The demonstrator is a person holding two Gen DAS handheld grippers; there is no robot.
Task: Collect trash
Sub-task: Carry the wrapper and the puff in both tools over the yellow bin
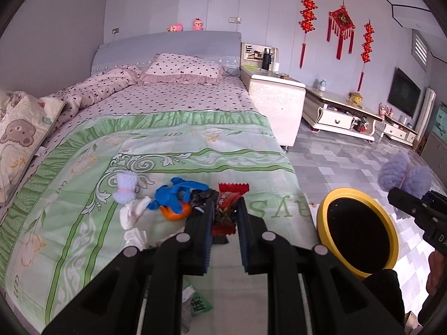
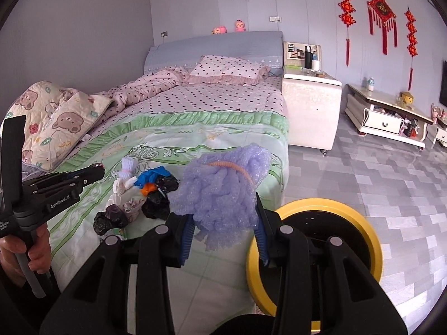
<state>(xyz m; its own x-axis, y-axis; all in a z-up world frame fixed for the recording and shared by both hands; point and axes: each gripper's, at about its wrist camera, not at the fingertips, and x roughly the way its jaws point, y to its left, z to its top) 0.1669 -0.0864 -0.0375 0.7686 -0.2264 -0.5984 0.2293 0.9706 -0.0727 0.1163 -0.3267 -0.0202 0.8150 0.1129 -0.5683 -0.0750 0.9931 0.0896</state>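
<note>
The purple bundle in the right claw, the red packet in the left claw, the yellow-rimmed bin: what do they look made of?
Purple bundle: likely foam netting, going by its glittery, open-celled, puffy folds.
Red packet: probably glossy plastic film; crimped end, printed face.
Yellow-rimmed bin: smooth moulded rim, likely plastic; the dark inside may be a liner, but that is unclear.

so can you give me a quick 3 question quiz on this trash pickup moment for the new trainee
1. True or false: the right gripper is empty.
2. What is the left gripper shut on? A) a spoon B) a red wrapper C) a banana peel
3. Fill in: the rim of the bin on the floor is ___.

Key: 1 false, it holds a purple foam net. 2 B. 3 yellow.
</note>
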